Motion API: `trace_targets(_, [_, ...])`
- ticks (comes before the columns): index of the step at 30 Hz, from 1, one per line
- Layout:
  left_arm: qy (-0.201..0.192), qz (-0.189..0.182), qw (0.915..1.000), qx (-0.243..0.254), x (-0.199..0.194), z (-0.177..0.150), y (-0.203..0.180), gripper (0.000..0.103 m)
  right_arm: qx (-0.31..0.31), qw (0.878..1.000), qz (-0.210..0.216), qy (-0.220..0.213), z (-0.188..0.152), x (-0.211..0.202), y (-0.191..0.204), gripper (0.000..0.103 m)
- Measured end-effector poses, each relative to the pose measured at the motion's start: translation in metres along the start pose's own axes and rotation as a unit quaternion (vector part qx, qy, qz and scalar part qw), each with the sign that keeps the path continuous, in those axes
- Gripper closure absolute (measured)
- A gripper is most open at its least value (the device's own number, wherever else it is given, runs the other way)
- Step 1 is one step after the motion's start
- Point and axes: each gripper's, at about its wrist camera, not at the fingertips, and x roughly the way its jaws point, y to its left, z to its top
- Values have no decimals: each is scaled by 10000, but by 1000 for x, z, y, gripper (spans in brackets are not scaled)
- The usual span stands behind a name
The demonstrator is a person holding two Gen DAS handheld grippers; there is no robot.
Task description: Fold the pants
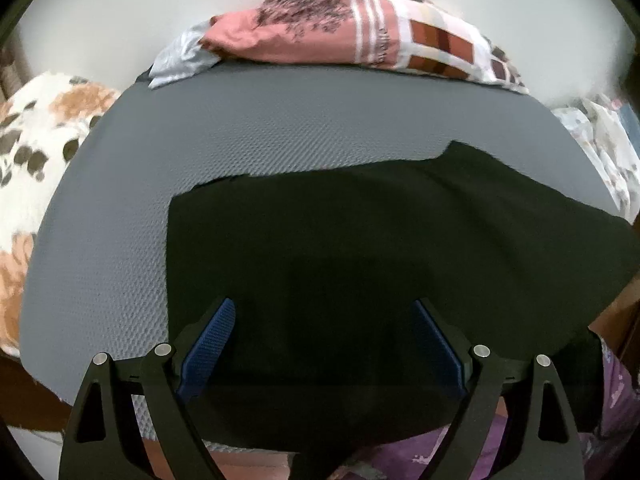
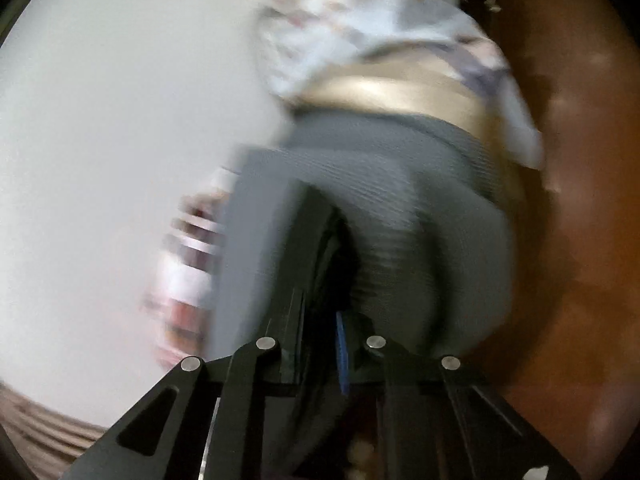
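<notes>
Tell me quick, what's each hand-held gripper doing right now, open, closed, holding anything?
Left hand-held gripper: open, empty, above the black pants.
Right hand-held gripper: closed; dark cloth seems pinched between its fingers, but the view is too blurred to be sure.

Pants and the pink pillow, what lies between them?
Only bare grey mat between pants and pillow, in the left wrist view.

Flat black cloth pants (image 1: 400,248) cover a grey, dimple-textured table mat (image 1: 120,220). At twelve o'clock lies a salmon-pink pillow (image 1: 320,32) speckled dark, with white stripes and rust-brown squares. At nine o'clock, a white blanket (image 1: 36,140) bears tan and grey-brown blotches. The black left tongs (image 1: 324,320) carry blue ribbed pads (image 1: 216,340).
</notes>
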Motion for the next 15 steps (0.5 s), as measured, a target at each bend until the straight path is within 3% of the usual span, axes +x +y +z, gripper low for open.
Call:
trace_targets(2, [91,-26,9999,-76,6,-3,6,14,-473,9983,-350,-50,-1,-2,18,91])
trace_targets(6, [160,-55,9996,-233,13,-7,19,14,-307,9975,-616,153,2,14,2,90])
trace_targets(10, [129,-115,9992,-356,12,-8,24,14,-37,9993,-329,176,2,17,-9,83])
trace_targets(12, [143,-78,9994,-294,14,-9,23,14,135,9997,-147,164,2,18,-10,71])
trace_targets(15, [141,26,9998,-103,17,-11,16,11,19,9993,-277,270,1,27,-3,72])
